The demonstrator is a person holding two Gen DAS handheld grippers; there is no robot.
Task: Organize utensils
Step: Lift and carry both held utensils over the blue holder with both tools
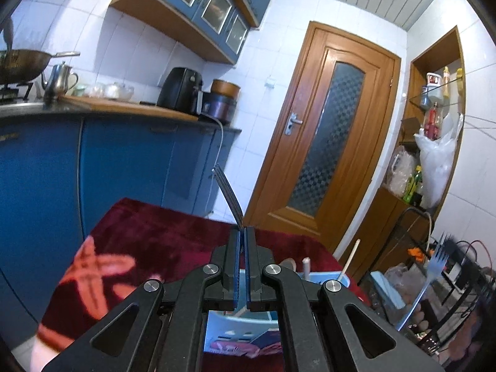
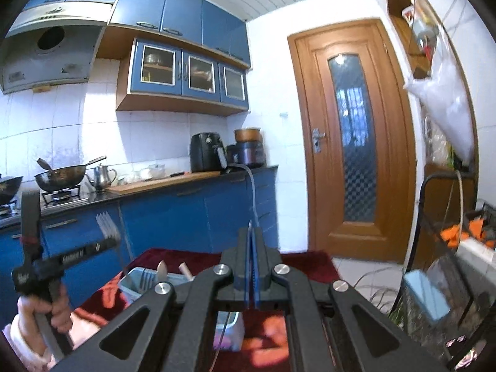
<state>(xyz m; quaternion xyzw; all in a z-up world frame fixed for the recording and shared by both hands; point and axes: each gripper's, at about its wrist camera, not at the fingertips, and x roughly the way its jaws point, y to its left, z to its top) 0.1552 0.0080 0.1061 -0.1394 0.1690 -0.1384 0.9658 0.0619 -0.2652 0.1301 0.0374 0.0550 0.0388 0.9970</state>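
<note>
Forks: one pinched in left gripper (image 1: 242,232), tines (image 1: 224,186) up above red cloth (image 1: 139,232); second (image 1: 432,271) clamped in right gripper (image 2: 251,232). Blue caddy (image 2: 136,282) below, betw. both. Judgement: lower left fork handle-first, keep vertical, release only inside compartment.

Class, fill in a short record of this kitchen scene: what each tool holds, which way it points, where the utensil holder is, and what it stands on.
left tool: shut on a fork, tines up
right tool: shut on a second fork, tines up
utensil holder: pale blue, low in front of both tools, already holding a fork and other handles
surface: red cloth with an orange pattern
background: wooden door, closed
</note>
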